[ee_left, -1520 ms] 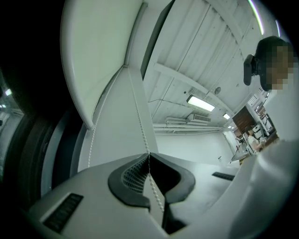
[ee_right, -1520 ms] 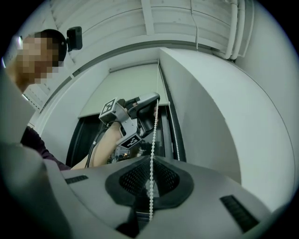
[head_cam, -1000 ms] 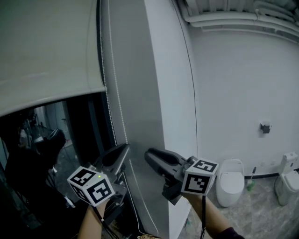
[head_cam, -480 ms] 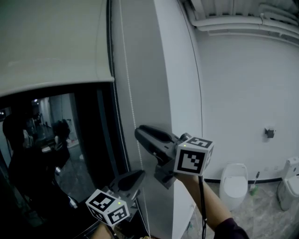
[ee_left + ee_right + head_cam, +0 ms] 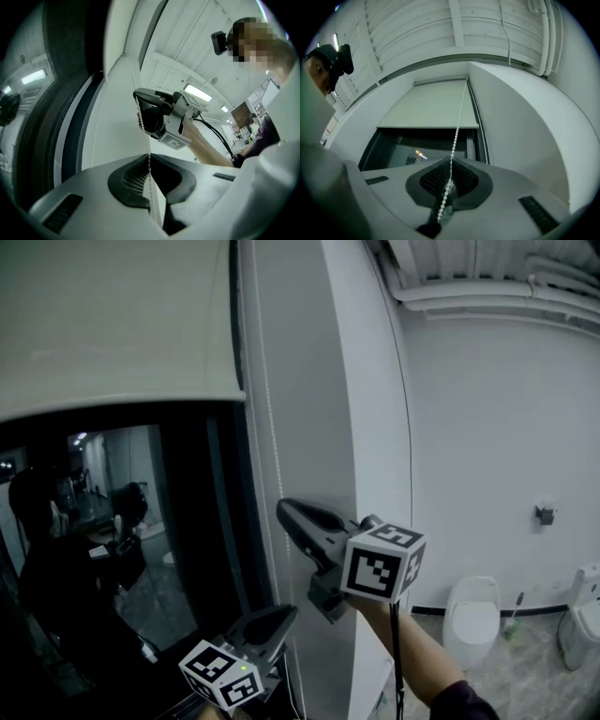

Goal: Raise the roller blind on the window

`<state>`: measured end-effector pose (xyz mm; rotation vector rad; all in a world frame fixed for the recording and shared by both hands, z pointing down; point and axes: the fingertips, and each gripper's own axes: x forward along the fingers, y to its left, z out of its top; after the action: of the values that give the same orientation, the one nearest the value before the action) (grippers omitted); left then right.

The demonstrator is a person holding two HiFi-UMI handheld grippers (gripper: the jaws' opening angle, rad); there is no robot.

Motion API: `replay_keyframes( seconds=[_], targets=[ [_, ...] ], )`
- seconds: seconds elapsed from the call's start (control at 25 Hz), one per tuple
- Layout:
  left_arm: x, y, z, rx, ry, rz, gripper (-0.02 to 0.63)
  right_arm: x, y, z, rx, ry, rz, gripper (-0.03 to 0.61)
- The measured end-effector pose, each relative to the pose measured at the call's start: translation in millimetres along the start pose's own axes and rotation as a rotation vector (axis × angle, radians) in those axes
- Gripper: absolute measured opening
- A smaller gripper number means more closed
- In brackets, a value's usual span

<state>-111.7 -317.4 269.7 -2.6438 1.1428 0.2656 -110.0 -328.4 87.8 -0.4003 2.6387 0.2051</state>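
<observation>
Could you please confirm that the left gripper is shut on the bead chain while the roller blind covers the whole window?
Not quite. The roller blind covers only the upper part of the window: the head view shows dark glass bare beneath the blind's bottom edge. The left gripper is indeed shut on the bead chain.

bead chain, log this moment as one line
left gripper: shut on bead chain | right gripper: jaws closing on it, higher up | roller blind: partly raised

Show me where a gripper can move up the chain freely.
Free: the bead chain above the right gripper, whose jaws are closing on it, between the blind and bare wall. Crowded: the stretch down to the left gripper, clamped on the chain.
</observation>
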Motion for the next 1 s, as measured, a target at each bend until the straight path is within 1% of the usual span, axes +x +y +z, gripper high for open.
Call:
replay_keyframes(
  seconds=[0.12, 0.24, 0.32, 0.44, 0.6, 0.76, 0.88, 1.0],
  targets=[
    [-2, -1, 3, 0.016, 0.024, -0.003, 0.017, -2, 1, 11, -0.041, -0.02, -0.025, 0.015],
    [-4, 7, 9, -0.008, 0.007, 0.011, 0.017, -5, 2, 7, -0.064, 0.0, -0.04, 0.015],
    [-6, 13, 16, -0.019, -0.014, 0.021, 0.017, -9, 0, -10, -0.077, 0.031, -0.046, 0.015],
    [-10, 18, 28, -0.012, -0.036, 0.034, 0.017, -21, -5, -42, -0.081, 0.071, -0.057, 0.015],
    [-15, 27, 36, -0.015, -0.048, 0.054, 0.017, -39, -8, -83, -0.039, 0.122, -0.066, 0.015],
    [-20, 31, 38, -0.044, -0.052, 0.065, 0.017, -58, -8, -117, 0.02, 0.153, -0.084, 0.015],
    [-21, 33, 32, -0.05, -0.046, 0.068, 0.017, -67, -6, -130, 0.029, 0.153, -0.088, 0.015],
    [-19, 33, 36, -0.039, -0.049, 0.076, 0.017, -66, -6, -122, -0.022, 0.138, -0.113, 0.015]
  ],
)
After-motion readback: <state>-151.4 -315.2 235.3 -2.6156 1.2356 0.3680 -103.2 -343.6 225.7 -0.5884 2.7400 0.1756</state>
